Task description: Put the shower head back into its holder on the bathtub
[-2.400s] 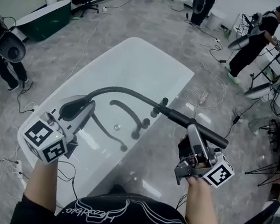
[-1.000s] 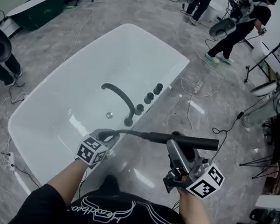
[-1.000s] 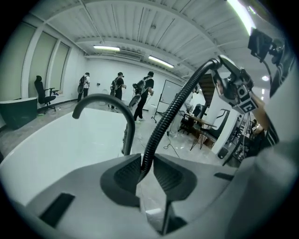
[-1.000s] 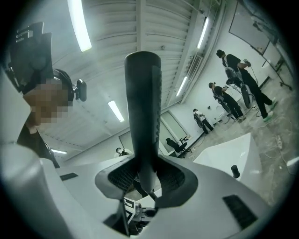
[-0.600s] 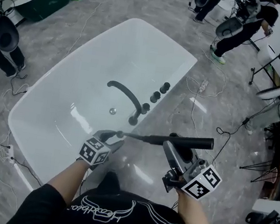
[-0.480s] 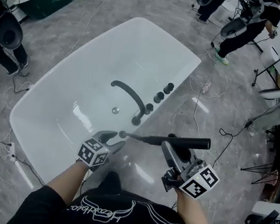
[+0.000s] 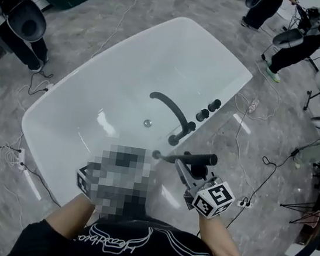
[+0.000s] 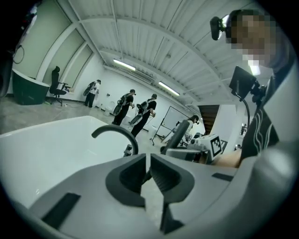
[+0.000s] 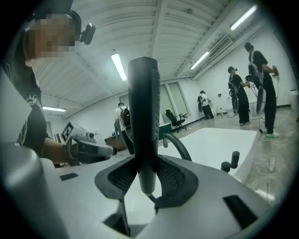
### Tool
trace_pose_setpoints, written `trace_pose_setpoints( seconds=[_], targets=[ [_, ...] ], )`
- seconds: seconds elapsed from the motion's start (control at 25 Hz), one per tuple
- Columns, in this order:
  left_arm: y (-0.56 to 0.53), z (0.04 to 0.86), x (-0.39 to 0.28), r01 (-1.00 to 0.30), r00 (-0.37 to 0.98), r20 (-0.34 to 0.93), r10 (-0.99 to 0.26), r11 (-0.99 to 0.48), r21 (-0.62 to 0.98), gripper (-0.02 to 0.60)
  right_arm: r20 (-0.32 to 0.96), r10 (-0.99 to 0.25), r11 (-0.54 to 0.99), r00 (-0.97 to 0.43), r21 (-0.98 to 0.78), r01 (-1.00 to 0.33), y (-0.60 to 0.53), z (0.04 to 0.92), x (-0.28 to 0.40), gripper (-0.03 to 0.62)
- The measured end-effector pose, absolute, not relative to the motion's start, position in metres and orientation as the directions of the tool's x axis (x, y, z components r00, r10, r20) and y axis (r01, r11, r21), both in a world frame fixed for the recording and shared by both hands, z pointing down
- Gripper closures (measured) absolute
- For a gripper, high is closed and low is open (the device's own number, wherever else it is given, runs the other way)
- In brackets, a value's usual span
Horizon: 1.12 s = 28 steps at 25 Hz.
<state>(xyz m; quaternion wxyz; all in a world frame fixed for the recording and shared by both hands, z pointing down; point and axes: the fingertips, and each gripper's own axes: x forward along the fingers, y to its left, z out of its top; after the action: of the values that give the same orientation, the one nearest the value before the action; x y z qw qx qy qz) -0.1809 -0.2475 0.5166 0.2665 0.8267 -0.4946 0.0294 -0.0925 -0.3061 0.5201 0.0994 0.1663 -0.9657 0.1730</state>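
Carrying the shower head (image 7: 194,157) level above the bathtub's (image 7: 64,96) near right rim, just short of the spout's (image 7: 168,108) foot. Right gripper (image 9: 142,179) clamped on its handle. Left gripper (image 8: 148,170) jaws have just been closing and are now nearly together, with nothing plainly between them. Holder not made out for certain, likely on the rim beside the knobs (image 7: 207,110). Risks: the round handle may roll in the pads when tipped towards the holder; a one-gripper approach may miss the socket and strike spout or rim.

Grey marbled floor (image 7: 91,32), strip lights (image 8: 124,65), possibly vaulted ceiling (image 8: 154,42)
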Motion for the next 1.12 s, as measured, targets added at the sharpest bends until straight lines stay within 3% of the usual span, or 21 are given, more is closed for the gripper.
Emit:
trace_pose_setpoints(
  seconds=[0.08, 0.36, 1.12],
  targets=[
    [-0.241, 0.505, -0.192, -0.834, 0.504, 0.281, -0.817, -0.375, 0.403, 0.575, 0.294, -0.265, 0.899, -0.918, -0.270, -0.346, -0.302, 0.542, -0.109, 0.461],
    [-0.240, 0.479, -0.208, -0.818, 0.515, 0.227, -0.826, -0.395, 0.417, 0.577, 0.402, -0.240, 0.922, -0.884, -0.189, -0.337, -0.308, 0.603, -0.143, 0.460],
    [-0.240, 0.498, -0.244, -0.813, 0.515, 0.263, -0.816, -0.368, 0.452, 0.577, 0.631, -0.201, 0.948, -0.749, -0.066, -0.310, -0.300, 0.738, -0.174, 0.461]
  ],
)
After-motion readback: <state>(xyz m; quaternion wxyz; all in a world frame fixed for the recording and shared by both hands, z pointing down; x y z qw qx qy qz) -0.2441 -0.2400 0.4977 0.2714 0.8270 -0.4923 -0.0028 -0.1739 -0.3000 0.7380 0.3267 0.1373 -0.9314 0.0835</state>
